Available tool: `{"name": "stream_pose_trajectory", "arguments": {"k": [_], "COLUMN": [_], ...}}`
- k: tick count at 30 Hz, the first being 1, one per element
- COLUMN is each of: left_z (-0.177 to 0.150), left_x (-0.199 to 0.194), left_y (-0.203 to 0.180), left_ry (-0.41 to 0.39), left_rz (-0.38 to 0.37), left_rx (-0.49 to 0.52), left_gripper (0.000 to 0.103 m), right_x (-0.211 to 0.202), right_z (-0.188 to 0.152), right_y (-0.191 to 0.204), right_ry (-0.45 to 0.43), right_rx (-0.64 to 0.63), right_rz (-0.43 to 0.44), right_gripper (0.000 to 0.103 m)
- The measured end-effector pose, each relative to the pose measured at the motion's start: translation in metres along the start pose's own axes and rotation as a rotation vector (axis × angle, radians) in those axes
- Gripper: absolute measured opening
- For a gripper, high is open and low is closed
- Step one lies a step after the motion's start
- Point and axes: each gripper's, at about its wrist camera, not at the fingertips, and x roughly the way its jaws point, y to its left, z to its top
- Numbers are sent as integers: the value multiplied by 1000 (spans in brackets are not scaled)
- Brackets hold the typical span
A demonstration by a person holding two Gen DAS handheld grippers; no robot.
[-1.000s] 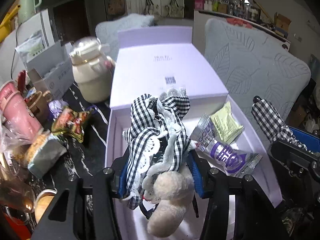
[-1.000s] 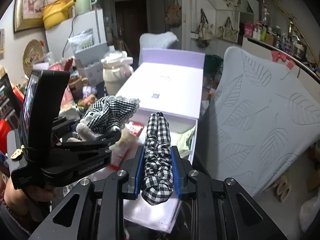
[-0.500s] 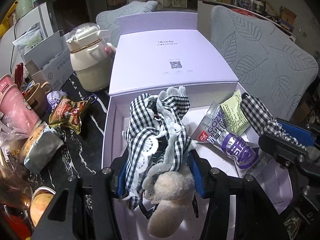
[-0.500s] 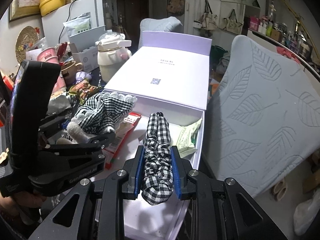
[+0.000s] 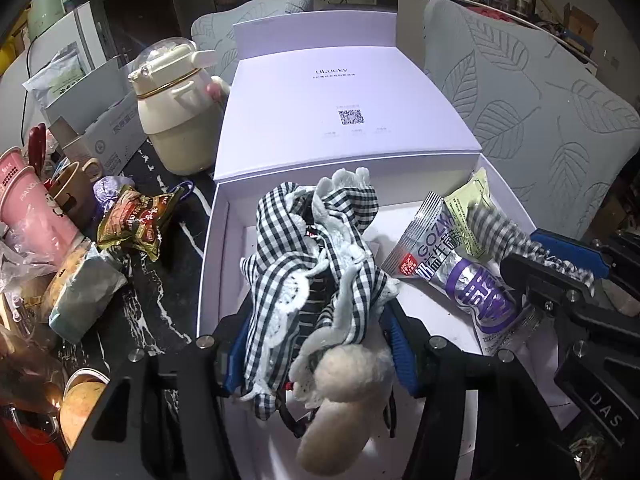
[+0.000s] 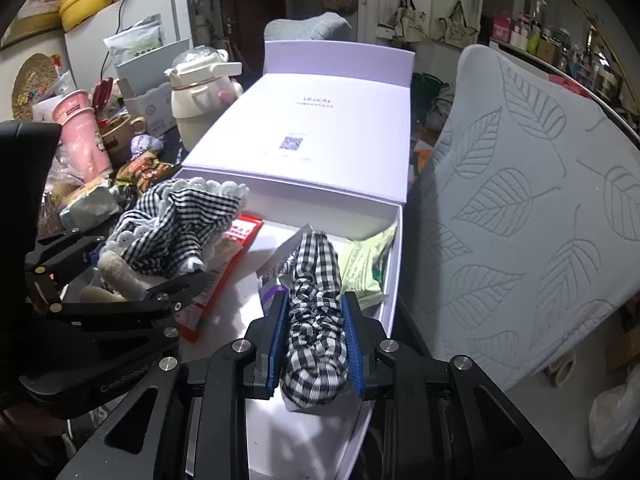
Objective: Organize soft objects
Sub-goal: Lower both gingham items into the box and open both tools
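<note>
An open white box (image 5: 208, 240) with its lid (image 5: 320, 100) folded back lies on the dark table. My left gripper (image 5: 318, 344) hovers over the box's left half. A bundle of black-and-white checked cloth with lace trim (image 5: 312, 248) and a cream plush piece (image 5: 344, 376) sits between its jaws, which are opening; the blue pads still touch it. My right gripper (image 6: 315, 304) is low over the box's right side with a checked scrunchie (image 6: 316, 272) pressed between its pads, the jaws just starting to part. The scrunchie's tip rests on the snack packets.
Inside the box lie a silver-purple packet (image 5: 460, 276), a green packet (image 6: 364, 264) and a red packet (image 6: 224, 264). Left of the box stand a cream jug (image 5: 176, 112), pink cups (image 5: 36, 208) and a snack bag (image 5: 136, 220). A grey leaf-patterned chair back (image 5: 540, 112) stands on the right.
My right gripper has come down and forward into the box with the scrunchie. The left gripper's jaws have widened a little around the checked bundle, which stays between them.
</note>
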Motion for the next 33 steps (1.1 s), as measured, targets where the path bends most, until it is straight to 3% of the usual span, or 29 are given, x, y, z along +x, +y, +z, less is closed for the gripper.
{"name": "stream_pose_trajectory", "arguments": {"k": [2, 4, 15, 33], "left_z": [0, 0, 1, 5], "left_x": [0, 0, -18, -108], "left_y": [-1, -1, -4, -8], "left_ry": [5, 9, -10, -219], "left_rz": [-8, -16, -46, -67], "left_rx": [-2, -11, -26, 0], "left_gripper": [70, 70, 70, 70], "right_x": [1, 0, -26, -101], "right_z": [-1, -1, -6, -8], "right_y": [-1, -1, -5, -3], "right_ry": [10, 8, -30, -182], "right_rx": [3, 1, 6, 27], "right_rz": [-5, -12, -59, -45], "right_gripper": [35, 42, 42, 42]}}
